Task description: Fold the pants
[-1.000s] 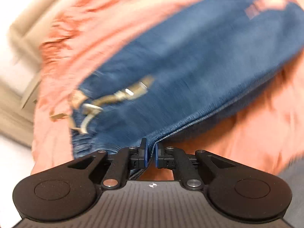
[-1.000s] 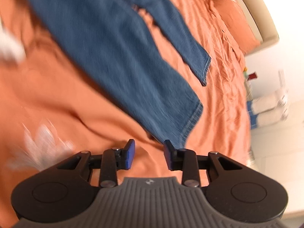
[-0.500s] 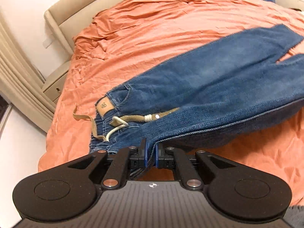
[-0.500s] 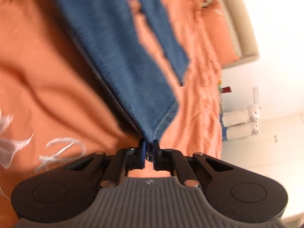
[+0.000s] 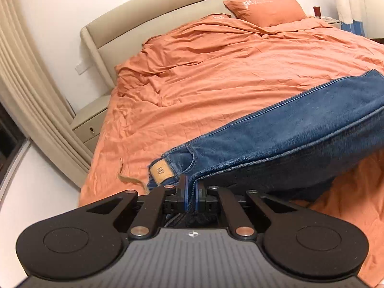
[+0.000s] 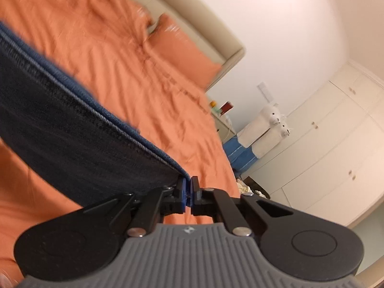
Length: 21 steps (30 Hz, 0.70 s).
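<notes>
The blue denim pants (image 5: pixel 288 129) hang lifted above the orange bed cover (image 5: pixel 216 72). My left gripper (image 5: pixel 190 189) is shut on the waistband edge, beside the tan leather patch (image 5: pixel 161 171); a beige drawstring (image 5: pixel 130 180) trails below. In the right wrist view my right gripper (image 6: pixel 188 193) is shut on the hem end of a leg of the pants (image 6: pixel 72 129), whose dark underside stretches up to the left. The middle of the pants sags between the two grippers.
The bed has a beige headboard (image 5: pixel 168 16) and orange pillows (image 5: pixel 264 9). A bedside cabinet (image 5: pixel 90 124) and curtains (image 5: pixel 31 91) stand on the left. White wardrobes (image 6: pixel 324 144), stuffed toys (image 6: pixel 268 124) and a nightstand (image 6: pixel 223 117) stand right of the bed.
My right gripper has closed on the leg hem. Both grippers have lifted the pants off the bed, and both views have tilted up toward the headboard.
</notes>
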Tool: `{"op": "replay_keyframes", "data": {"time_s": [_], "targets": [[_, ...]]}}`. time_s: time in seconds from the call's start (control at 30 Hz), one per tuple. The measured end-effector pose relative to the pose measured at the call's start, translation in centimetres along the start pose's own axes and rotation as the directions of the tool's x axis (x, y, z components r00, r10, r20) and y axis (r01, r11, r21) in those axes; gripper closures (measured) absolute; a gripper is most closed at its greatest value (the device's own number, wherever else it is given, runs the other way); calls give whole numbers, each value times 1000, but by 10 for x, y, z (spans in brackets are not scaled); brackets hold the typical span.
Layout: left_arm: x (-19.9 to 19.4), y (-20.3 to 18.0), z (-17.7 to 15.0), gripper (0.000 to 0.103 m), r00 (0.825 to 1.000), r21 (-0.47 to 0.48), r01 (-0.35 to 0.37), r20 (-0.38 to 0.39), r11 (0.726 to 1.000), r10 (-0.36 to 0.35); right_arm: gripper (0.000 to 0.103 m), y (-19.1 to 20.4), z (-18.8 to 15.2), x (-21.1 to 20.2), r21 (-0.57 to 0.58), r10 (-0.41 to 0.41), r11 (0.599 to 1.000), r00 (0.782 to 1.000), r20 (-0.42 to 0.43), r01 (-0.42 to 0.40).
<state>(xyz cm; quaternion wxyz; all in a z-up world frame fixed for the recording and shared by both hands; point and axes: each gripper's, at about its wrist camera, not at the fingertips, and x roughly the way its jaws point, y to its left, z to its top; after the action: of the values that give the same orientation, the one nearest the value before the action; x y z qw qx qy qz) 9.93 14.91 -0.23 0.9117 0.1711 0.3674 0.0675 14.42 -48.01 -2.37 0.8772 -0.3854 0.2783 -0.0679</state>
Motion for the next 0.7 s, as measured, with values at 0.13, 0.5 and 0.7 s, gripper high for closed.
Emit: {"op": "replay_keyframes", "data": {"time_s": [0.13, 0.5, 0.7], "targets": [[19, 0, 13, 98, 1000, 13, -12, 22, 1000, 12, 103, 18, 9, 28, -30, 3, 1000, 999, -47, -4], [126, -4, 73, 97, 999, 27, -37, -38, 999, 38, 103, 39, 74, 150, -88, 30, 995, 993, -112, -40], [212, -10, 82, 96, 990, 12, -30, -136, 999, 32, 103, 76, 117, 244, -110, 54, 991, 985, -164, -73]]}}
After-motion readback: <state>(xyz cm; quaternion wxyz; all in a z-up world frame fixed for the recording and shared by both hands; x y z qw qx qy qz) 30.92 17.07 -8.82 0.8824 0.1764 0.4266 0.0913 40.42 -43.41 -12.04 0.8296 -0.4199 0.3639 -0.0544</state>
